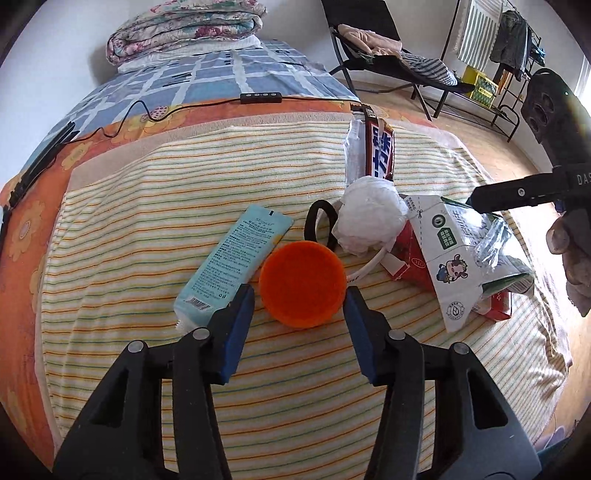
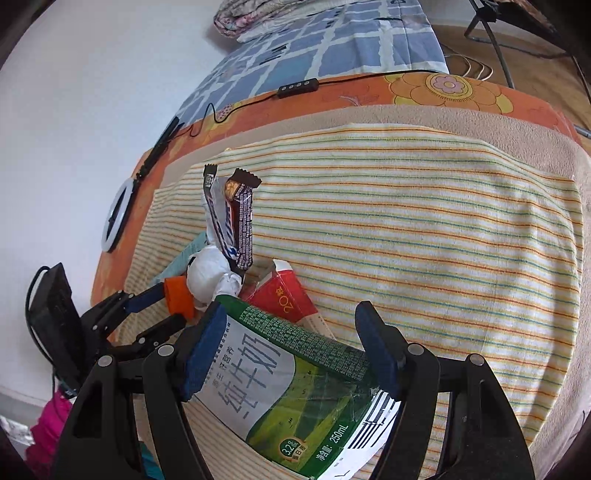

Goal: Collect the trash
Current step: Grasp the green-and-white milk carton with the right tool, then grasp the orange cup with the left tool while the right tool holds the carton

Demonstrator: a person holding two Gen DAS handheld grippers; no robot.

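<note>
Trash lies on a striped towel [image 1: 155, 206] on a bed. An orange cup [image 1: 302, 283] sits between the open fingers of my left gripper [image 1: 299, 301]; it also shows in the right wrist view [image 2: 178, 295]. A light blue tube [image 1: 236, 260] lies left of it. A white crumpled wad [image 1: 369, 218], a snack wrapper [image 1: 380, 151], a red carton [image 2: 291, 299] and a green-and-white milk carton [image 1: 454, 254] lie to the right. My right gripper [image 2: 291, 339] is open around the milk carton [image 2: 291, 384].
A black hair tie [image 1: 320, 223] and a white cable [image 1: 369, 264] lie behind the cup. A black cord with a remote [image 1: 261, 98] crosses the bed. A folded quilt [image 1: 184, 29] lies at the far end. A folding chair [image 1: 391, 55] and a clothes rack [image 1: 509, 48] stand on the floor.
</note>
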